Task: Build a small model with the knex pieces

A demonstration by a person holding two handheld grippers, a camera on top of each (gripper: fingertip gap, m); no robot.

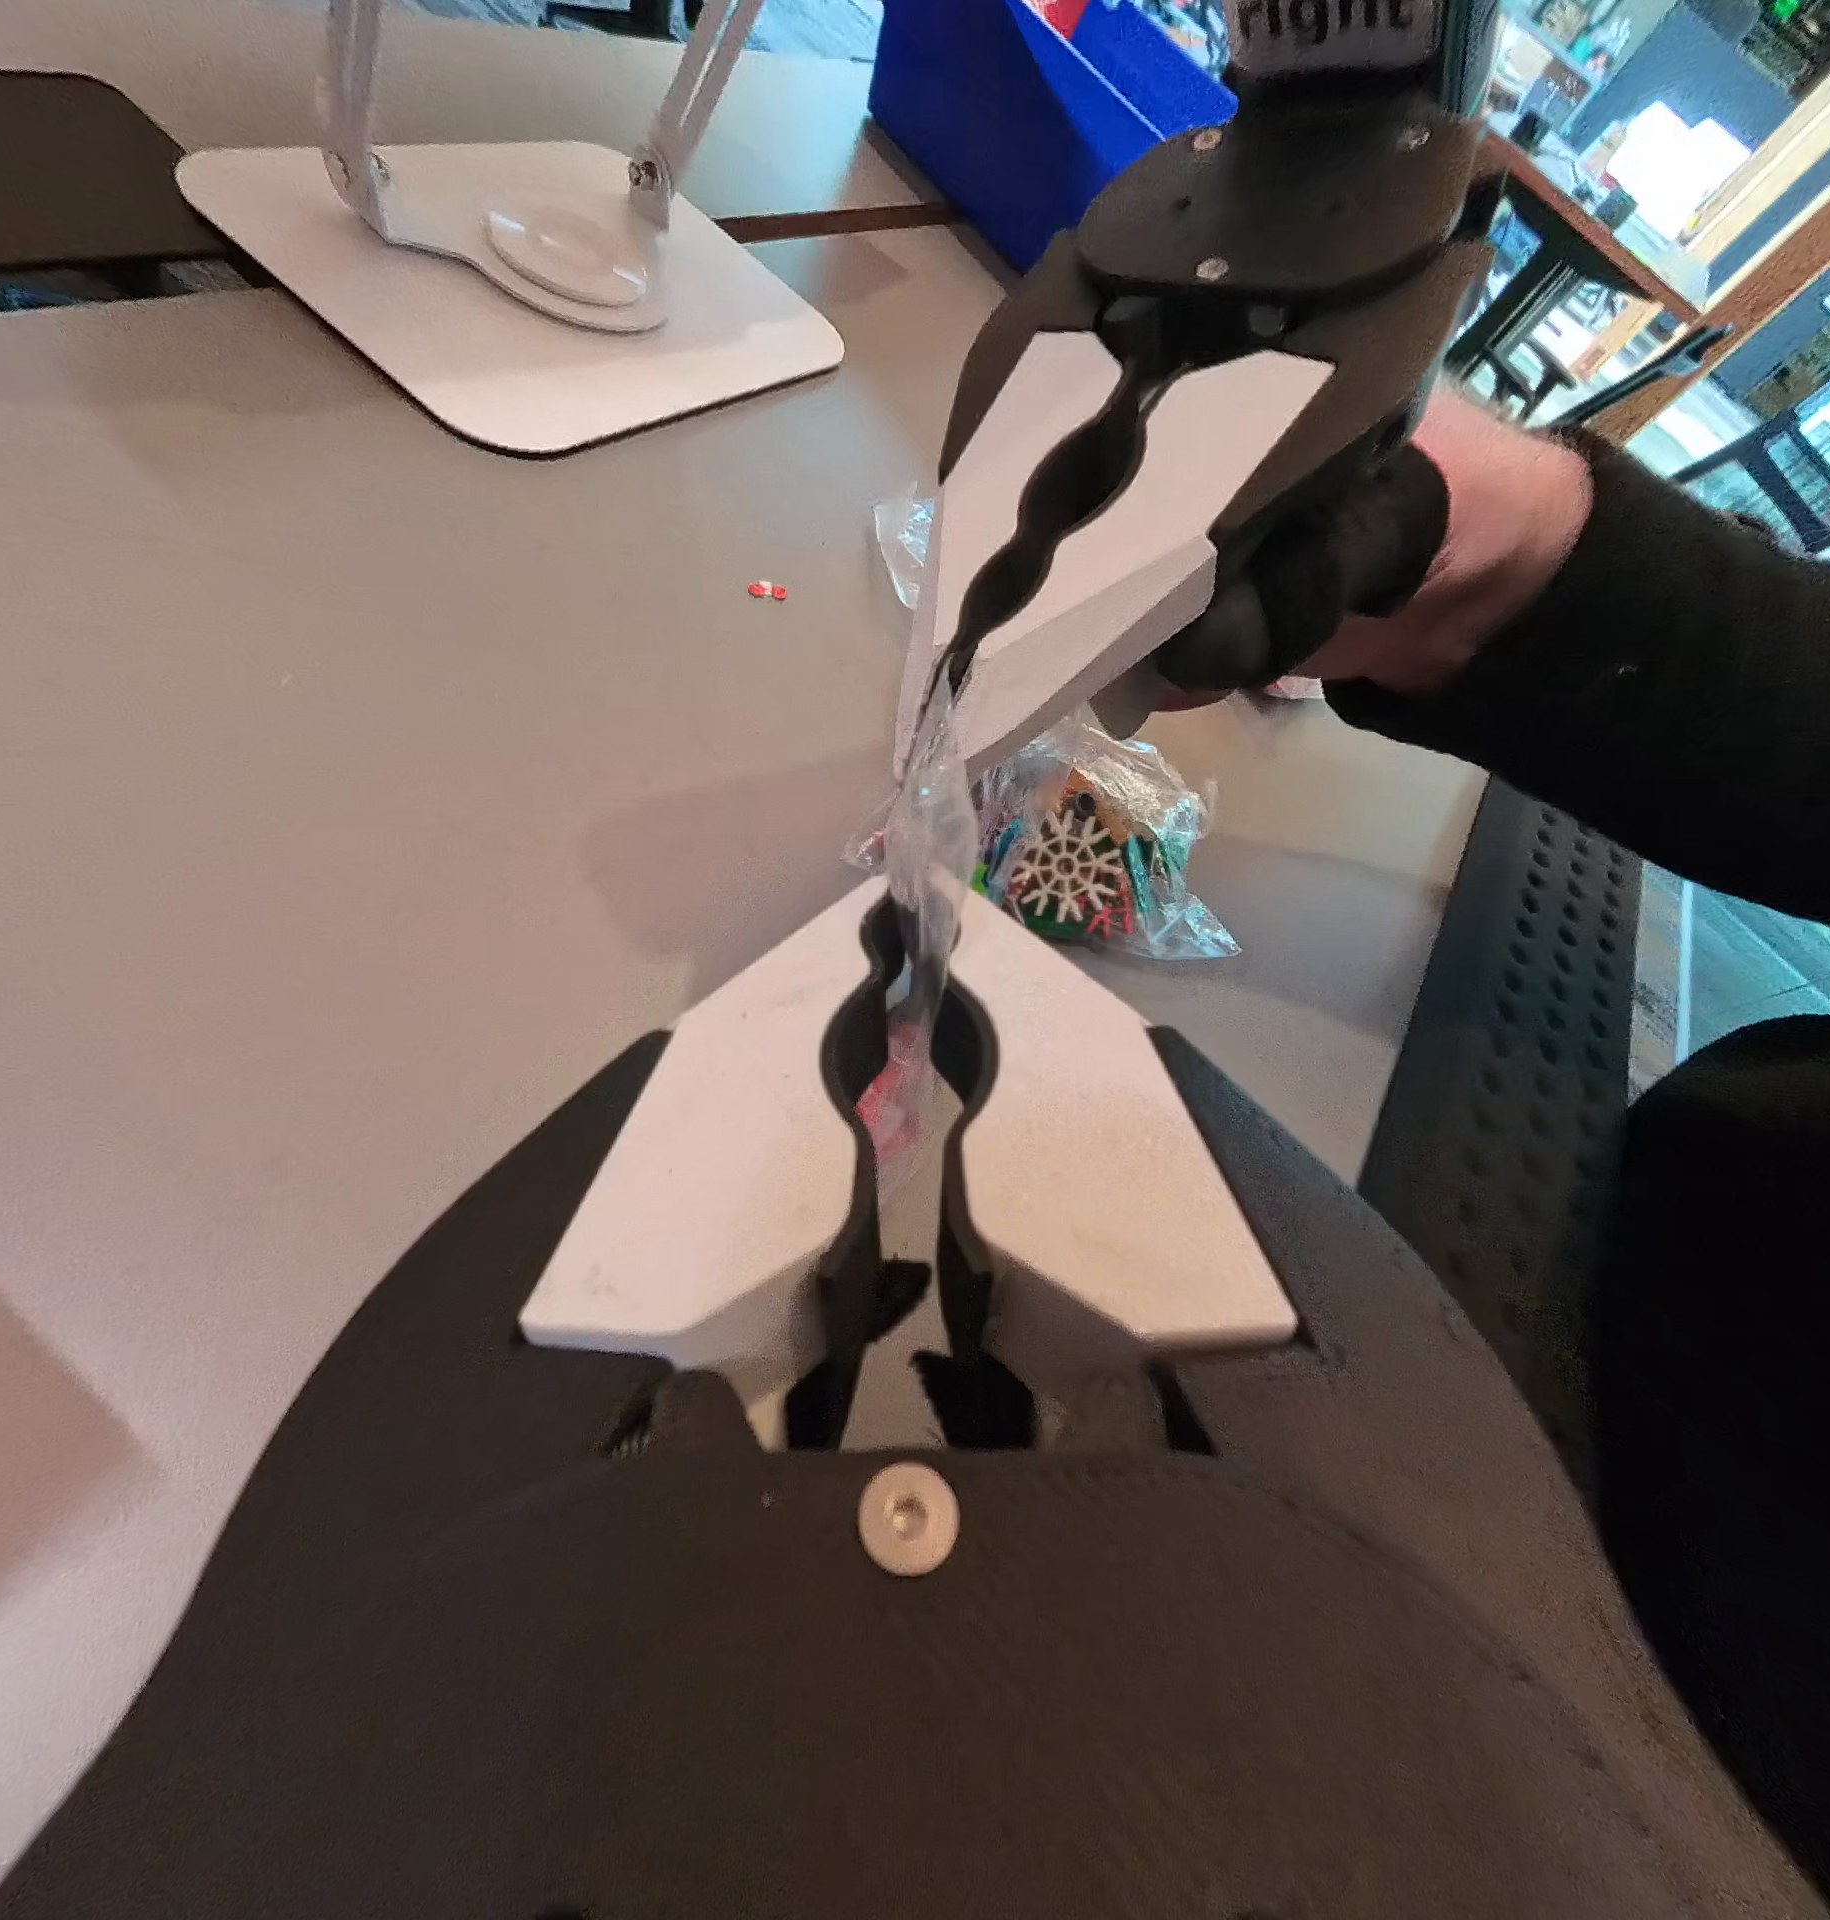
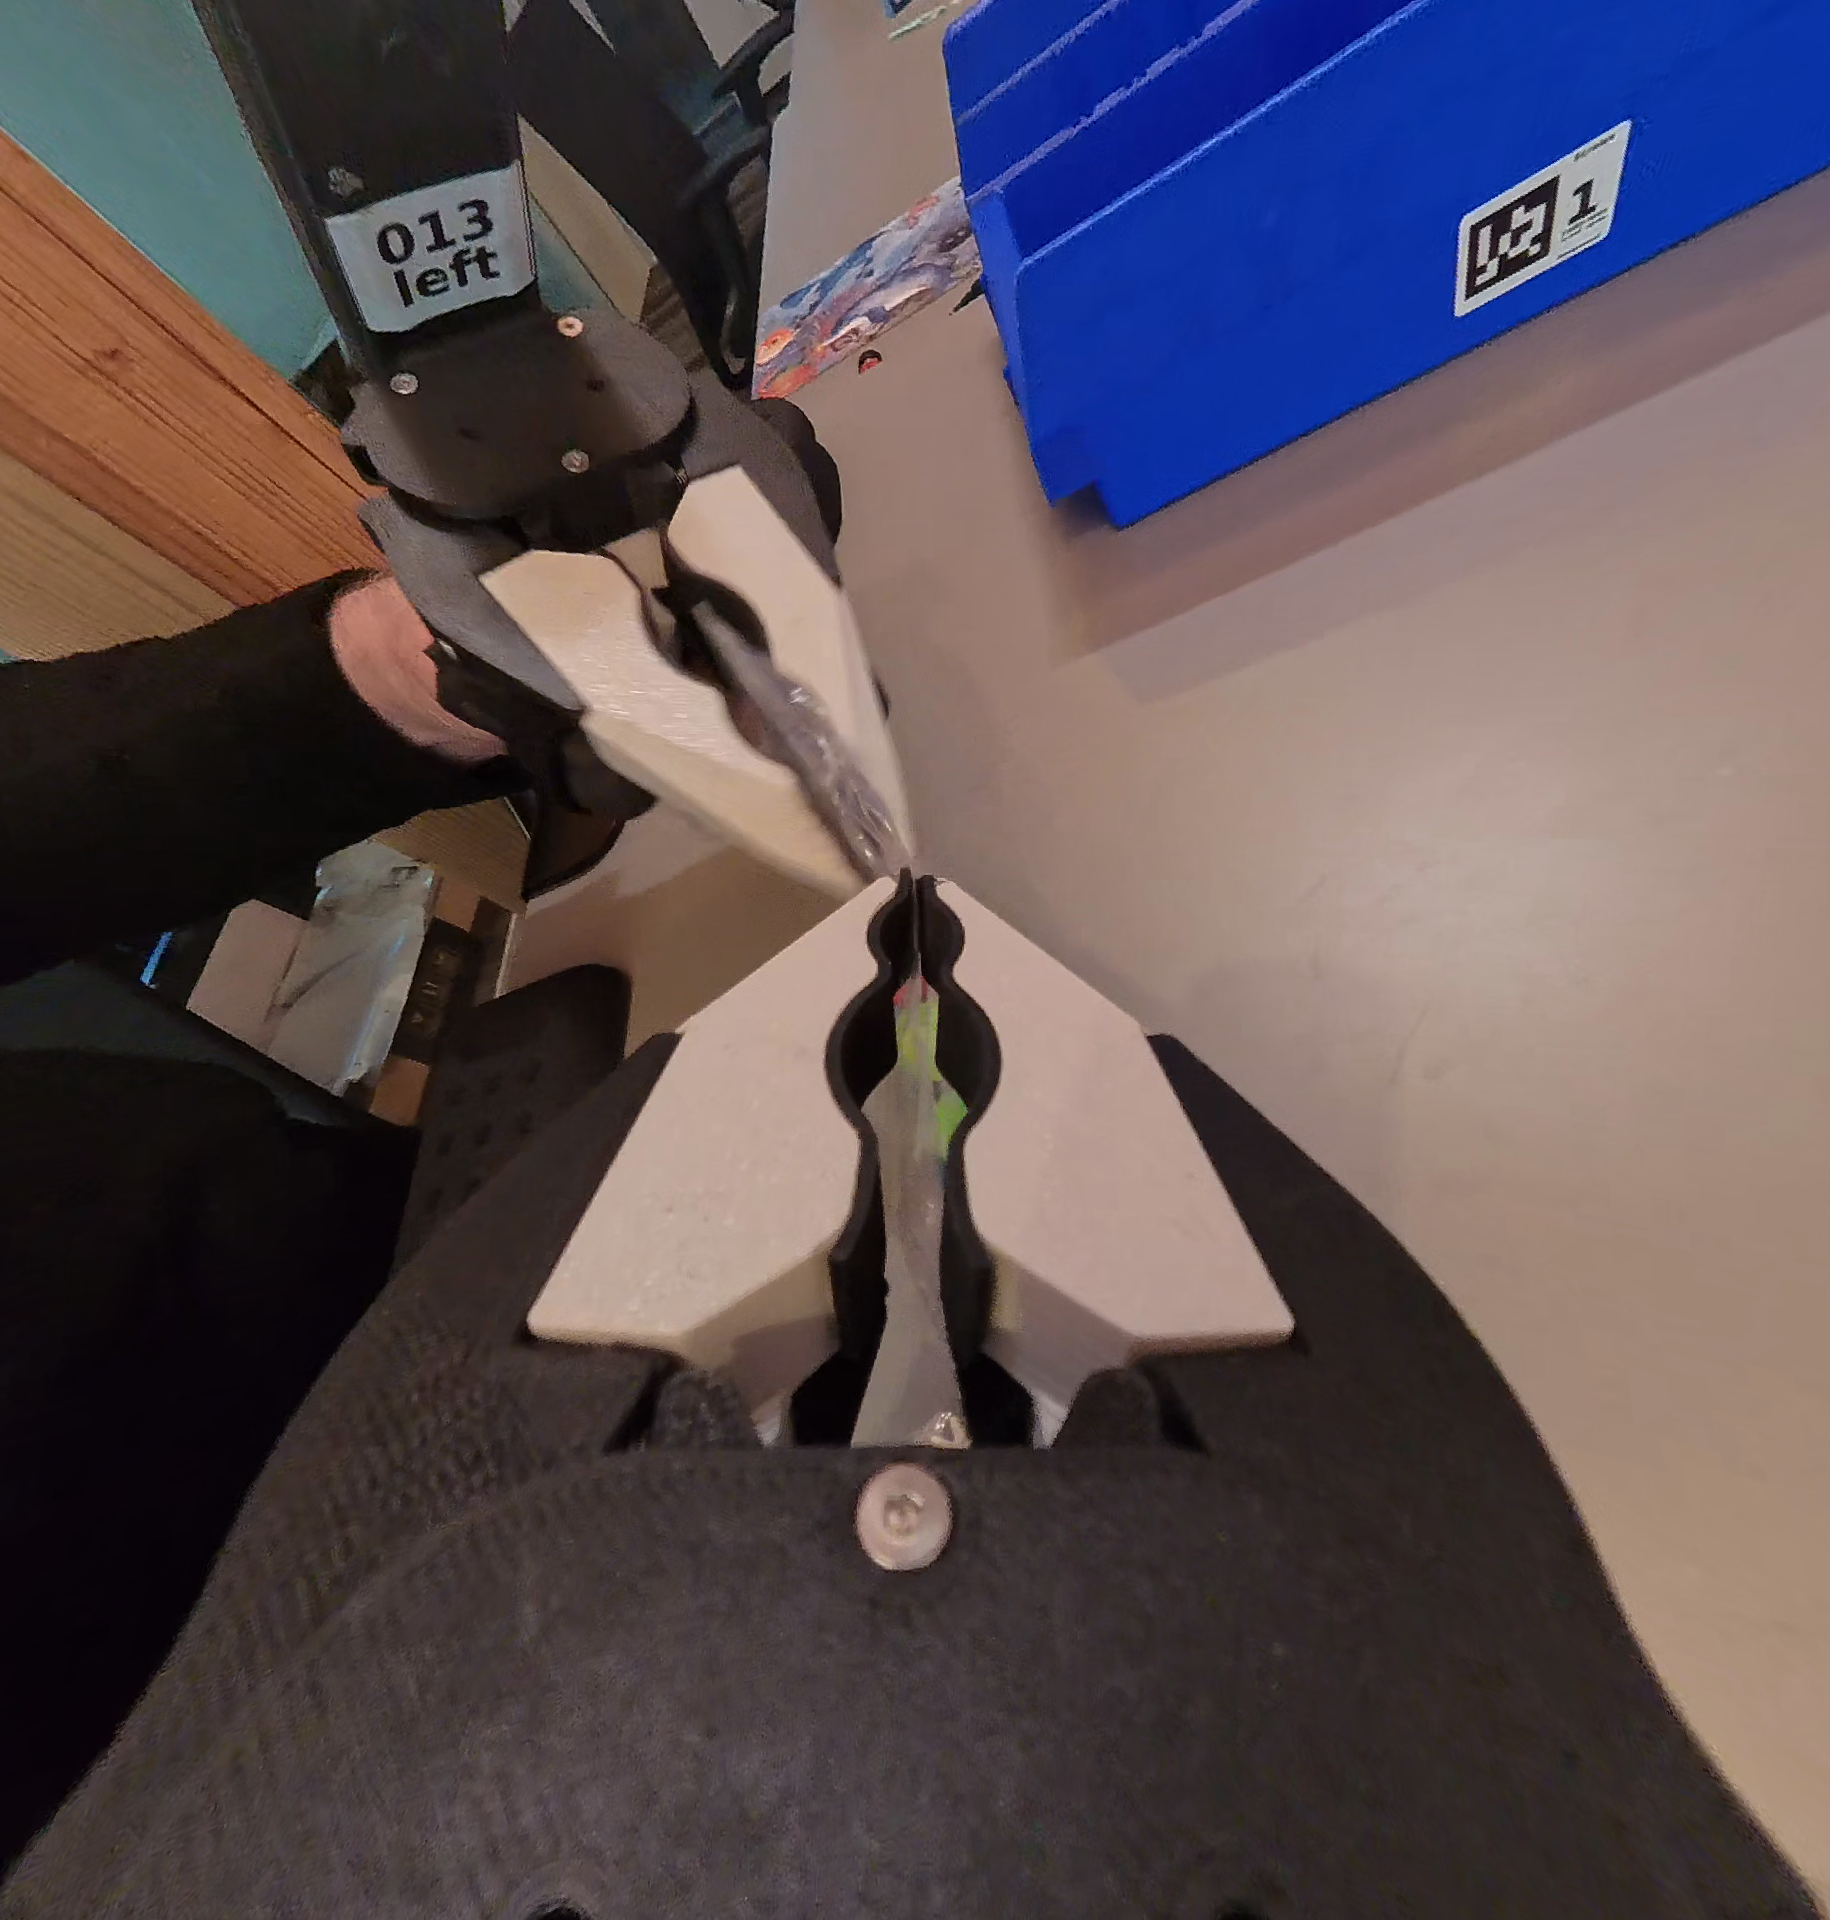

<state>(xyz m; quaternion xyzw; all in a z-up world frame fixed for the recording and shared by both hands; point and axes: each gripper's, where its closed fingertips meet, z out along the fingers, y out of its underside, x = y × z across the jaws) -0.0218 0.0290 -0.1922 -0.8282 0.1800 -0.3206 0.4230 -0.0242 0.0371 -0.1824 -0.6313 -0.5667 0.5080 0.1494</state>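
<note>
My left gripper (image 1: pixel 916 894) is shut on the edge of a clear plastic bag (image 1: pixel 926 831), which runs between its white fingers. My right gripper (image 2: pixel 916 883) is shut on the same bag, and a strip of plastic with green and red bits (image 2: pixel 921 1101) shows between its fingers. In the left wrist view the right gripper (image 1: pixel 926 727) comes down from above and meets my left one tip to tip over the grey table (image 1: pixel 371 831). In the right wrist view the left gripper (image 2: pixel 880 862) does the same. A second clear bag of colourful pieces (image 1: pixel 1087 862) lies on the table behind.
A white lamp base (image 1: pixel 516 291) stands at the far left of the table. A blue bin (image 2: pixel 1358 260) with a white tag sits at the back right; it also shows in the left wrist view (image 1: pixel 1025 125). A tiny red and white piece (image 1: pixel 767 591) lies loose. A perforated black chair (image 1: pixel 1503 1039) is right. Both grippers' tips are close together, under 4 cm apart.
</note>
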